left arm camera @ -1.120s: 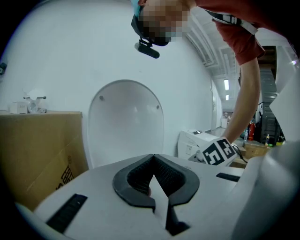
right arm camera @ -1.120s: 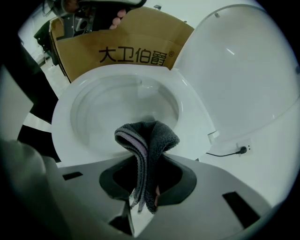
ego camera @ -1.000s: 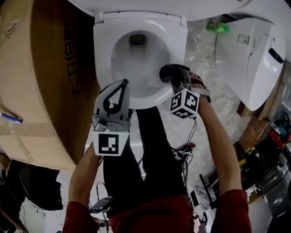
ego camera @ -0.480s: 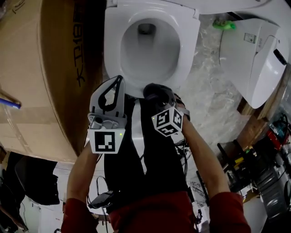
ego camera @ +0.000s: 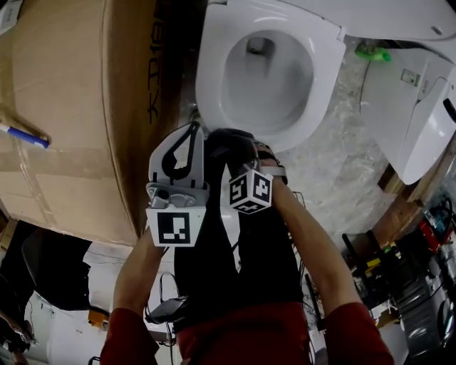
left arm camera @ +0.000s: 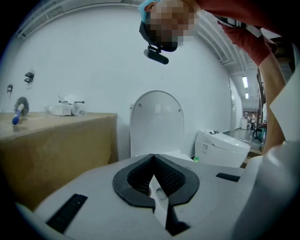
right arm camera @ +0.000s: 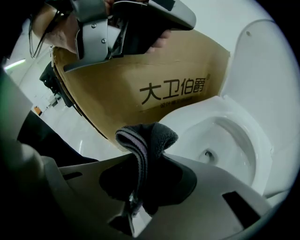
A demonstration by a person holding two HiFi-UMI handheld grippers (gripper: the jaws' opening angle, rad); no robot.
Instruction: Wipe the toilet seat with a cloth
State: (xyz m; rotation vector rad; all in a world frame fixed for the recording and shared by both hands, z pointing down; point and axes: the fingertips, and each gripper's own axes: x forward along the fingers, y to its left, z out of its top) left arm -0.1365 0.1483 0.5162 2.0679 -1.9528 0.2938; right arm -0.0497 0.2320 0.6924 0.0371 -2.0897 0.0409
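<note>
On pale marbled floor [ego camera: 342,164], a toilet [ego camera: 211,78] stands beside a cardboard box [ego camera: 71,107]

In the head view the raised toilet lid [ego camera: 370,18] is cut off by the top edge, the second toilet [ego camera: 410,107] by the right edge, and the cardboard box [ego camera: 71,107] by the left and top edges. The tips of the right gripper [ego camera: 229,148] are buried under the dark cloth [ego camera: 219,141]. Whether that cloth touches the toilet seat [ego camera: 206,71] cannot be told. In the left gripper view the bowl is hidden behind the left gripper [left arm camera: 153,158]. The line of small print [right arm camera: 180,104] on the box is too small to be read.
</note>
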